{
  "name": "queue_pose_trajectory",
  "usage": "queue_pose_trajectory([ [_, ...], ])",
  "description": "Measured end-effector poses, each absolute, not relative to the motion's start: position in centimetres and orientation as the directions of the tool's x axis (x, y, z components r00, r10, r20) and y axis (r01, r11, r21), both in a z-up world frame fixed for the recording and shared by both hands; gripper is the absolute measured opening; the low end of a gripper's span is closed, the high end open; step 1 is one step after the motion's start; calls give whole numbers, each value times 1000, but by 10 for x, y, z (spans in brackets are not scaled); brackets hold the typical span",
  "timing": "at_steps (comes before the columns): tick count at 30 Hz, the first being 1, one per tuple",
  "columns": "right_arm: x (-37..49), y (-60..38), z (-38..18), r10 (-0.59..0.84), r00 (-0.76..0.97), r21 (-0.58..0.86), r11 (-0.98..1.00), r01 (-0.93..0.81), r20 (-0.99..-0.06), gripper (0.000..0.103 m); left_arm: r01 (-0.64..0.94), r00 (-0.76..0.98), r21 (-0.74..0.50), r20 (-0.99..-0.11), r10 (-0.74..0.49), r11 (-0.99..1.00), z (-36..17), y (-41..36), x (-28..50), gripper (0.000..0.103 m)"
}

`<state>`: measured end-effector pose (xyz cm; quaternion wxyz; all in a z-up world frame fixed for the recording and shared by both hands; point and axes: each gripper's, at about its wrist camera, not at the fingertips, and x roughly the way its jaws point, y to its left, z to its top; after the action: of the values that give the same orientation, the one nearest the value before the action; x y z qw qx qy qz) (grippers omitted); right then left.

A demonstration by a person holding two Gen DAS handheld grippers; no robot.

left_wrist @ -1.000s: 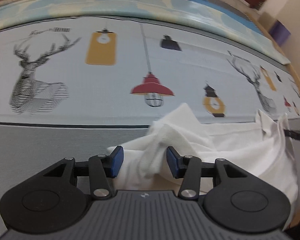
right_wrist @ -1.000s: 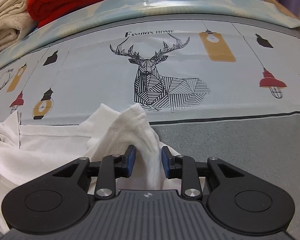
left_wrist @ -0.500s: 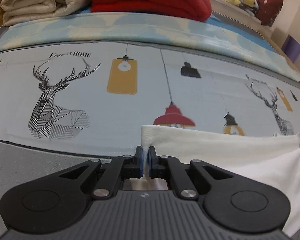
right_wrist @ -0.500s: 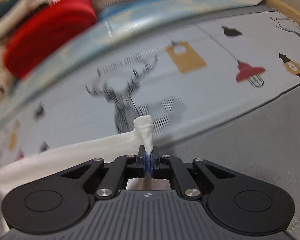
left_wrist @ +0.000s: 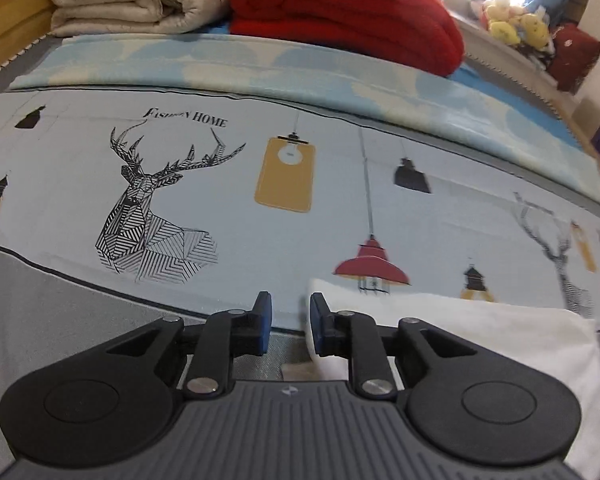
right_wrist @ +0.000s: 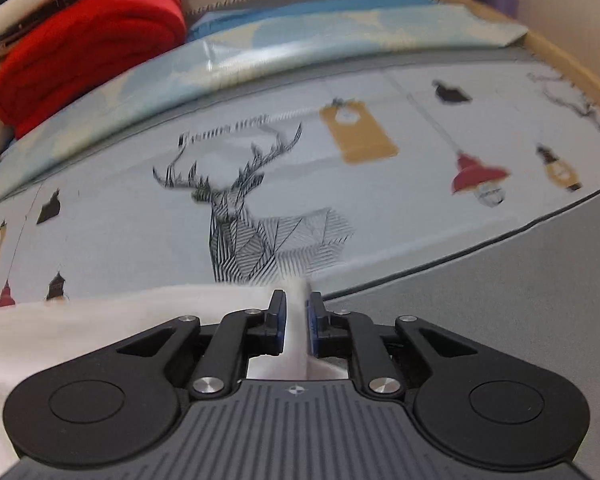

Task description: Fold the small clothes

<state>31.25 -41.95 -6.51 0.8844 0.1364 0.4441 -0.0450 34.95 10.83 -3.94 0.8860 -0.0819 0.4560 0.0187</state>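
Both grippers' jaws have just been opening: left gripper (left_wrist: 290,322) now stands apart with the white cotton garment (left_wrist: 480,328) off to its right side; right gripper (right_wrist: 296,322) is parted slightly, cloth (right_wrist: 100,320) still between, spread on the deer-print bedsheet (left_wrist: 180,184).
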Motion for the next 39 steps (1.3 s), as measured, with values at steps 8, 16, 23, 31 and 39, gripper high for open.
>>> queue_pose_trajectory([
  [8, 271, -411, -58, 309, 465, 296, 950, -103, -829, 13, 291, 353, -177, -894, -278, 940, -52, 81, 300, 23],
  [16, 211, -391, -91, 254, 227, 167, 924, -343, -940, 13, 519, 182, 4, -978, -106, 855, -106, 60, 239, 23],
  [23, 199, -396, -85, 284, 231, 205, 928, -312, -931, 13, 427, 149, -42, -982, -116, 903, -100, 73, 238, 22],
  [31, 190, -396, -83, 276, 222, 192, 922, -335, -935, 15, 426, 218, -4, -970, -107, 905, -82, 73, 233, 23],
  [39, 195, -396, -90, 234, 231, 151, 932, -329, -944, 21, 397, 244, -23, -961, -129, 918, -84, 61, 249, 24],
])
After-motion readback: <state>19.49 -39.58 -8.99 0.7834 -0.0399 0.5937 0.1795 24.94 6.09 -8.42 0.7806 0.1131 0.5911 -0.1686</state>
